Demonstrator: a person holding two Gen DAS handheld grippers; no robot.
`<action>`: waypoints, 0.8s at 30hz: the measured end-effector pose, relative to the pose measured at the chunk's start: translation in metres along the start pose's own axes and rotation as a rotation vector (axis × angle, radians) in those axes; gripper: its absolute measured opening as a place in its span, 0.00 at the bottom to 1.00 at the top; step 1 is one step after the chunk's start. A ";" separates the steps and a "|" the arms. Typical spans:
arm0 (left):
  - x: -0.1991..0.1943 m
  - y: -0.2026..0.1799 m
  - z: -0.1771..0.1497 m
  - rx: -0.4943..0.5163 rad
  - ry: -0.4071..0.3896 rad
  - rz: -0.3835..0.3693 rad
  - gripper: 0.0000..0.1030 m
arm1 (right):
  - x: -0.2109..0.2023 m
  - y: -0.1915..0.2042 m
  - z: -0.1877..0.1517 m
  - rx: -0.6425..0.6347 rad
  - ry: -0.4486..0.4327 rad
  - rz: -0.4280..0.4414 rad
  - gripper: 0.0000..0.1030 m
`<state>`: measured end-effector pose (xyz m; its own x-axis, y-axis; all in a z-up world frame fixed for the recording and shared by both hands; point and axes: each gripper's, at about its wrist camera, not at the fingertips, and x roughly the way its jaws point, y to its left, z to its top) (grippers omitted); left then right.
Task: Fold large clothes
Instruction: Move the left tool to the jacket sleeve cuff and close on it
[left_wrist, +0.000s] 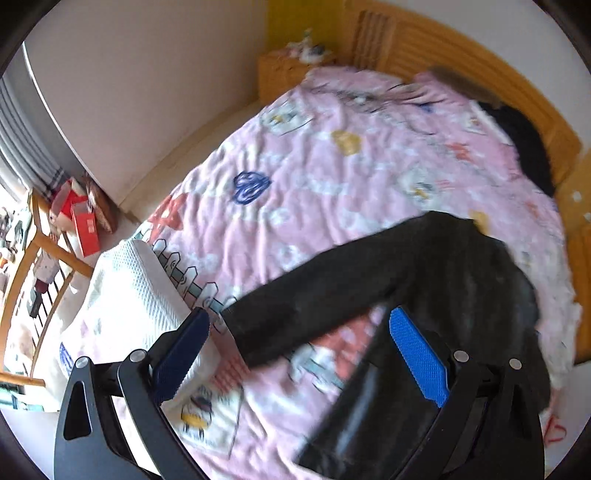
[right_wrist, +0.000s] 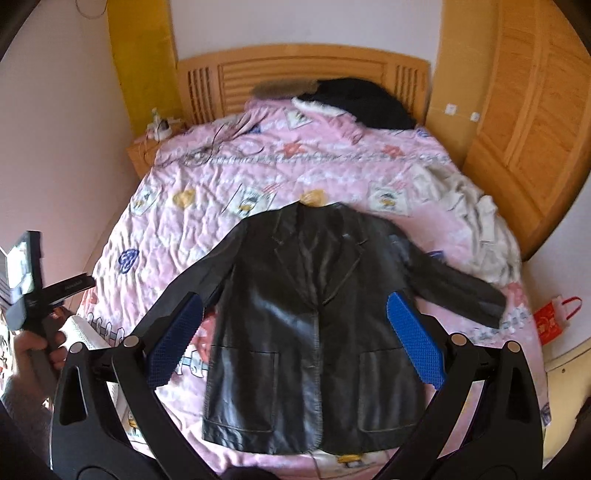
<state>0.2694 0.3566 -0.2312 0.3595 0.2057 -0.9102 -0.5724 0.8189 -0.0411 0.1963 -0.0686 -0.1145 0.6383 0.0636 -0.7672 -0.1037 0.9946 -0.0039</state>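
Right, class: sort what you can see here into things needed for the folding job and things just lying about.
For the job:
black leather jacket
left gripper
right gripper
pink quilt, the work surface

Lying about:
dark fur-trimmed coat
white cloth
red bag
white pillow

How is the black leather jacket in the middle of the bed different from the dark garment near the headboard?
The black leather jacket lies flat, front up, sleeves spread out; the dark garment is a bunched heap whose shape cannot be read. The jacket looks shiny, with lapels and two patch pockets showing; the heap looks matte, with fur trim beside it. The jacket lies near the foot of the bed, the heap against the headboard. Both rest on the pink quilt.
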 end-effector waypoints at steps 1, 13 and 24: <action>0.023 0.009 0.006 -0.017 0.017 0.001 0.92 | 0.015 0.010 -0.001 -0.018 0.010 -0.004 0.94; 0.222 0.065 -0.054 -0.301 0.361 -0.016 0.92 | 0.144 0.088 -0.041 -0.146 0.100 -0.017 0.94; 0.297 0.055 -0.099 -0.288 0.466 -0.038 0.92 | 0.167 0.109 -0.069 -0.234 0.208 0.014 0.94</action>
<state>0.2718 0.4097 -0.5446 0.0566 -0.1342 -0.9893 -0.7676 0.6277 -0.1291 0.2388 0.0449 -0.2868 0.4679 0.0352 -0.8831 -0.3000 0.9462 -0.1213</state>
